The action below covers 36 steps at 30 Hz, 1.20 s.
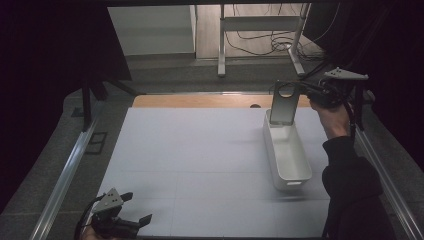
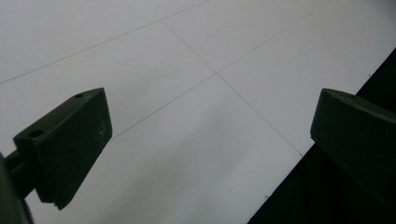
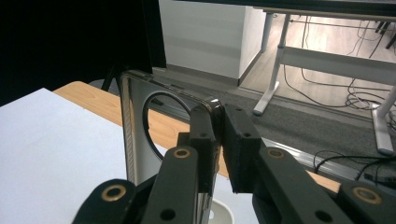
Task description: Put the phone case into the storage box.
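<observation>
Fingers clamp phone case edge — case upright over white bin.

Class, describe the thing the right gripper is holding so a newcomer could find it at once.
Start at the white table and go to the long white bin at its right. Above its far end, the right gripper pinches a flat clear phone case, upright, with a big round hole.
</observation>
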Available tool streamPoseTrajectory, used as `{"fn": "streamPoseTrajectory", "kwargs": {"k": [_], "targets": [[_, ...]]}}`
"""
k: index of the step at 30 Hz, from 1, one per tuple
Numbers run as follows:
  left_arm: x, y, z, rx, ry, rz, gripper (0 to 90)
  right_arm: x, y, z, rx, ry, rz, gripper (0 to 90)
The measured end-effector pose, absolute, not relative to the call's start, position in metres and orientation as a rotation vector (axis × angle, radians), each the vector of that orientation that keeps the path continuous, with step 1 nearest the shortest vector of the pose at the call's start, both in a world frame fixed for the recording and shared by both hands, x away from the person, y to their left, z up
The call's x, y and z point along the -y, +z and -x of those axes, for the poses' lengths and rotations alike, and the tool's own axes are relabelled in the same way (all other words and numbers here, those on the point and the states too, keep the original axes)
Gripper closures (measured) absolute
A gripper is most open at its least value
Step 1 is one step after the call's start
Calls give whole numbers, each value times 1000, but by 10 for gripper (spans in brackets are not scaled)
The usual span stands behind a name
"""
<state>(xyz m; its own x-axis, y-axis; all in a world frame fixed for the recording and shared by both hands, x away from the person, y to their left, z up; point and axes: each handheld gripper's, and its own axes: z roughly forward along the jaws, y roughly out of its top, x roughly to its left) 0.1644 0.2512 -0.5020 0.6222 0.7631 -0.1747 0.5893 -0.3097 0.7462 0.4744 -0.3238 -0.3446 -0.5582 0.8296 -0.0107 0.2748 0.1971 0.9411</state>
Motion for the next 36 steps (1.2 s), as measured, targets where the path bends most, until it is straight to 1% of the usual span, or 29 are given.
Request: {"fn": "streamPoseTrajectory", "kwargs": {"k": [16, 36], "targets": [[-251, -502, -165, -1062, 263, -2023, 0, 326, -363, -491, -1948, 1361, -1029, 826], [-251, -502, -164, -1063, 263, -2029, 0, 327, -393, -498, -1947, 1366, -987, 825]]}}
